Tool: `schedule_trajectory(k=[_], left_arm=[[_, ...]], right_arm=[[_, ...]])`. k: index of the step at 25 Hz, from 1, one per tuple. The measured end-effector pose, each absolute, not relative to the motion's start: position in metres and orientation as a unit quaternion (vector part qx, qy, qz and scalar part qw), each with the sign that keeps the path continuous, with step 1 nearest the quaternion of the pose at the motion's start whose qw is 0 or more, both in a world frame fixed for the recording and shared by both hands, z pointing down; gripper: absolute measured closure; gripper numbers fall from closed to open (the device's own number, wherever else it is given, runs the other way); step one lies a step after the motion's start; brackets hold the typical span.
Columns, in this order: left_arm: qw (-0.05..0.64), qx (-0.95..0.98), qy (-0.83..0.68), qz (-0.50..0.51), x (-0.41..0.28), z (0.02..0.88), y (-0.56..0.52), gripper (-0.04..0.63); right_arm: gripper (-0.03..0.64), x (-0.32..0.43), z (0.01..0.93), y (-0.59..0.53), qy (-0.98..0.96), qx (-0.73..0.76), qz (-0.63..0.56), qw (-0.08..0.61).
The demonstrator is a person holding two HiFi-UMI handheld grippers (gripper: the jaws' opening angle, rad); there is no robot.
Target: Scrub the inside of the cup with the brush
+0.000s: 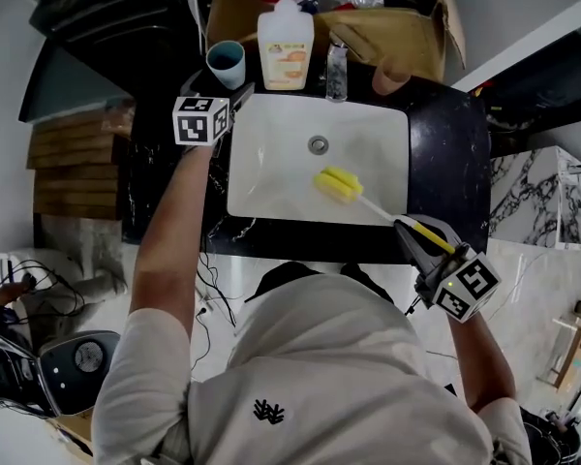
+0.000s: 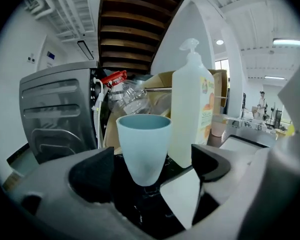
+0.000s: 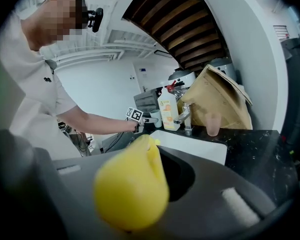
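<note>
Item: pale blue plastic cup (image 1: 226,63). Upright on the black stone counter (image 1: 455,143), upper left of the head view, just beside the white pump bottle (image 1: 286,39).
Left gripper (image 1: 240,93): jaws wide apart, cup framed between them, apparently untouched.
Right gripper (image 1: 413,229): clamped on the handle of the yellow sponge-headed brush (image 1: 340,185), head over the white rectangular sink (image 1: 271,177).
Progress: cup not yet picked up; scrubbing not begun.
</note>
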State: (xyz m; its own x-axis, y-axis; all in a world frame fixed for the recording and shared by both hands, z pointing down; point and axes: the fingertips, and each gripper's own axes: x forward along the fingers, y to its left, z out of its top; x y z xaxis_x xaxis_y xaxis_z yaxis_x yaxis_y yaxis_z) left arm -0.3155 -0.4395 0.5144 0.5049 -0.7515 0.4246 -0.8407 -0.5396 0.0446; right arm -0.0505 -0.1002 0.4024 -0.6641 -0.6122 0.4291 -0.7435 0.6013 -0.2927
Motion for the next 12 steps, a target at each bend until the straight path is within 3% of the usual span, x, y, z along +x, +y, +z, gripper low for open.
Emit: schedule_trajectory(k=[8, 12], left_arm=[[0.132, 0.864, -0.455, 0.17, -0.31, 0.529, -0.473, 0.119], [0.131, 0.867, -0.449, 0.175, -0.305, 0.535, -0.481, 0.176]], right_arm=[[0.571, -0.046, 0.412, -0.108, -0.877, 0.391, 0.237, 0.151], [0.571, -0.04, 0.414, -0.11, -0.873, 0.398, 0.236, 0.155]])
